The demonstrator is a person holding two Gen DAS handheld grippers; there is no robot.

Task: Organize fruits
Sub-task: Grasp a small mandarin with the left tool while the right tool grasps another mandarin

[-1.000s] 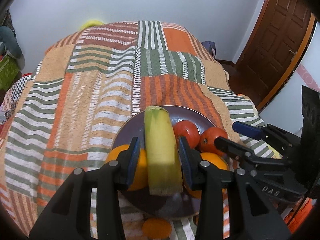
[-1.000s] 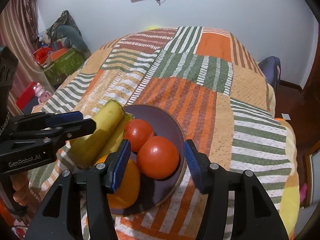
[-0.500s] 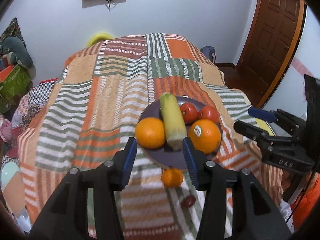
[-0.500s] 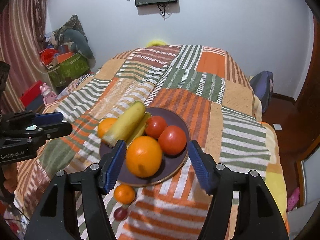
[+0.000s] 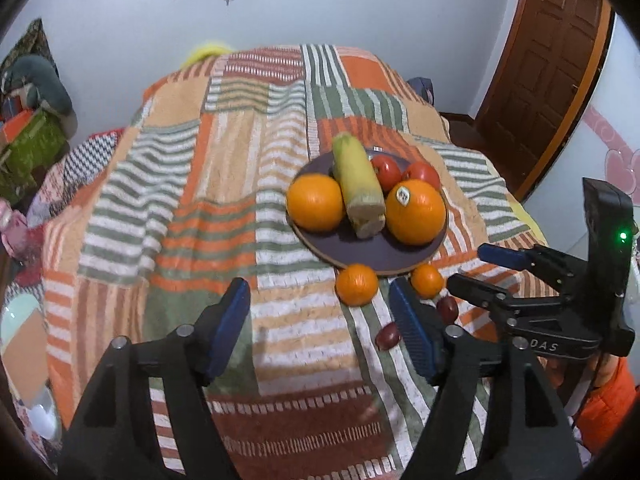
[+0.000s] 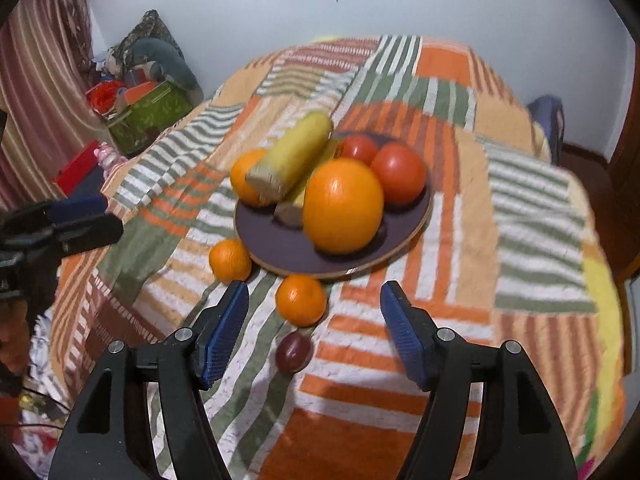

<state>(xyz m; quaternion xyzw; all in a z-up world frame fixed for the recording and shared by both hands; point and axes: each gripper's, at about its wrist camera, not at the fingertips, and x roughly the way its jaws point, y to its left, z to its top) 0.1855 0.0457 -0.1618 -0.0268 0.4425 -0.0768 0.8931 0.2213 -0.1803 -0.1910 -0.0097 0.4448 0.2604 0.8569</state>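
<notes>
Directly ahead of the right gripper, between its wide-open, empty jaws, lie a small orange and a dark plum, just off the plate; the left gripper, equally open and empty, stands left of them.

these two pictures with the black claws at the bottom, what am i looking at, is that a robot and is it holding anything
No robot: a person holds a hand-held gripper in each hand, each with a fisheye camera looking along its two blue-padded fingers. One picture is from the left gripper, the other from the right gripper. Each view also shows the other gripper at its edge. Both are open and hold nothing. Ahead is a bed under a striped blanket. On it sits a dark plate with two oranges, two tomatoes and two corn cobs. Beside the plate lie two small oranges and small dark red fruits.
</notes>
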